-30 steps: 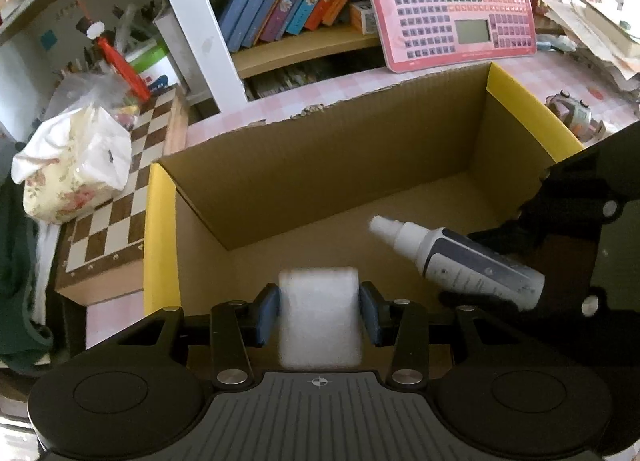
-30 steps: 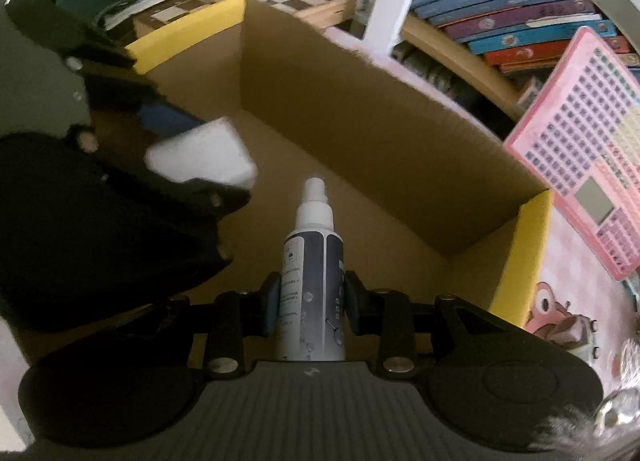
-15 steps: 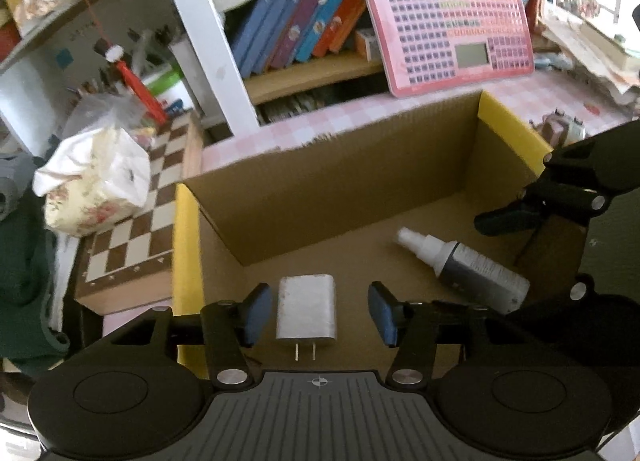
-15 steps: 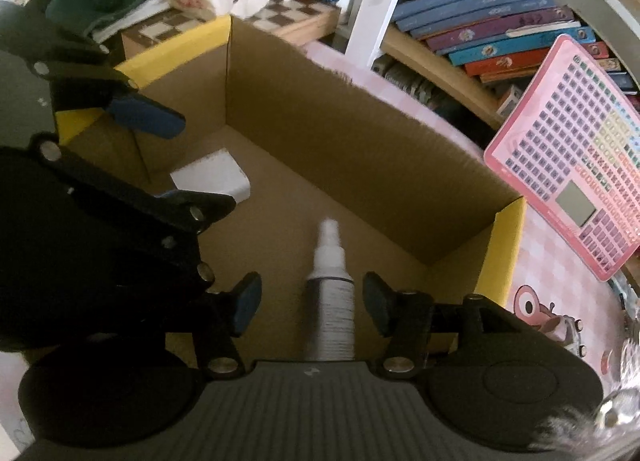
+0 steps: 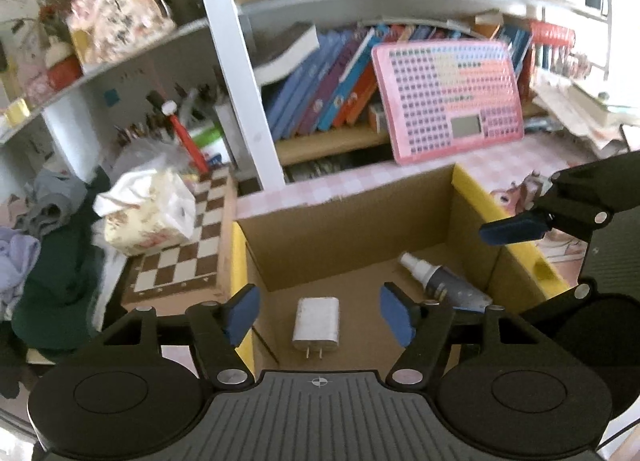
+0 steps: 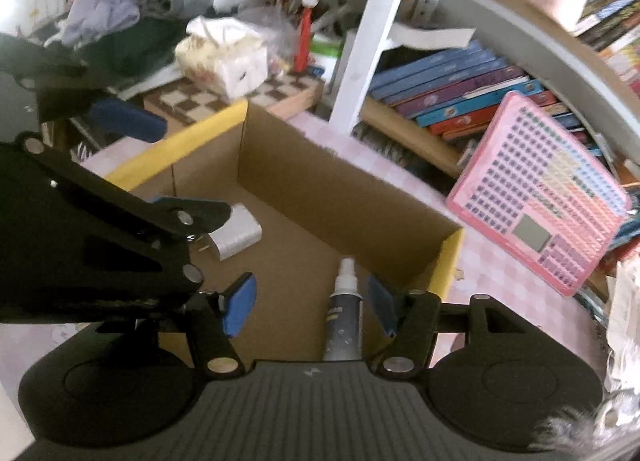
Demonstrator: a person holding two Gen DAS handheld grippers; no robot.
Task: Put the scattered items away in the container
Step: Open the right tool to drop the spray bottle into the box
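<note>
An open cardboard box (image 5: 344, 229) with yellow end flaps stands on the pink checked table; it also shows in the right wrist view (image 6: 340, 197). A white plug charger (image 5: 317, 322) lies flat on the box floor, and shows in the right wrist view (image 6: 236, 236). A grey spray bottle (image 5: 444, 281) with a white nozzle lies beside it, also in the right wrist view (image 6: 344, 313). My left gripper (image 5: 318, 313) is open and empty above the charger. My right gripper (image 6: 310, 307) is open and empty above the bottle.
A chessboard (image 5: 184, 245) with a floral tissue box (image 5: 148, 213) on it stands left of the box. A pink toy keyboard (image 5: 448, 97) leans on the bookshelf behind. Clothes (image 5: 52, 253) are piled at far left. Papers (image 5: 580, 109) lie at right.
Both grippers opened and let go: the charger and the spray bottle now lie on the box floor. Both grippers have lifted up and back from the box.
</note>
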